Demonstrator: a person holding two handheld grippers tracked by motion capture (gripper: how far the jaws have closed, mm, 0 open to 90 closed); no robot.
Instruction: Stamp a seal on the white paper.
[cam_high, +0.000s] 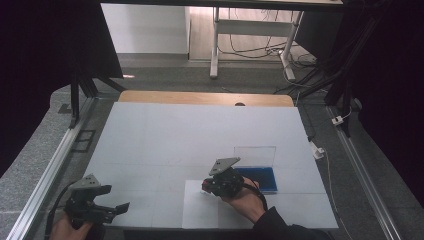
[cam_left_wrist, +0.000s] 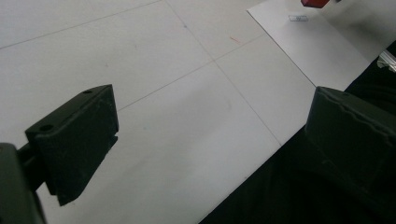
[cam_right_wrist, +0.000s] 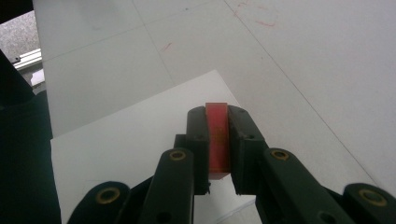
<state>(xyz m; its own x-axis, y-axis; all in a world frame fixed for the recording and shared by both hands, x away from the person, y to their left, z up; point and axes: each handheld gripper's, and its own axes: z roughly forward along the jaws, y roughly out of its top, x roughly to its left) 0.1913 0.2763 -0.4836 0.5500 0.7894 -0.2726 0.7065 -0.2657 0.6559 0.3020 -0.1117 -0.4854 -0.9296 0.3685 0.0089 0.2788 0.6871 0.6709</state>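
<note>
At seven o'clock on the table, the left gripper hangs with jaws wide apart, holding nothing. Toward five o'clock, the right gripper is clamped on a thin red piece above a white sheet. Just beyond, at four o'clock, sits a blue-bottomed clear box.

White-topped table with faint grid lines, bare wooden strip along its far edge, white paper sheet flat at the near edge, blue tray with clear upright lid near right
</note>
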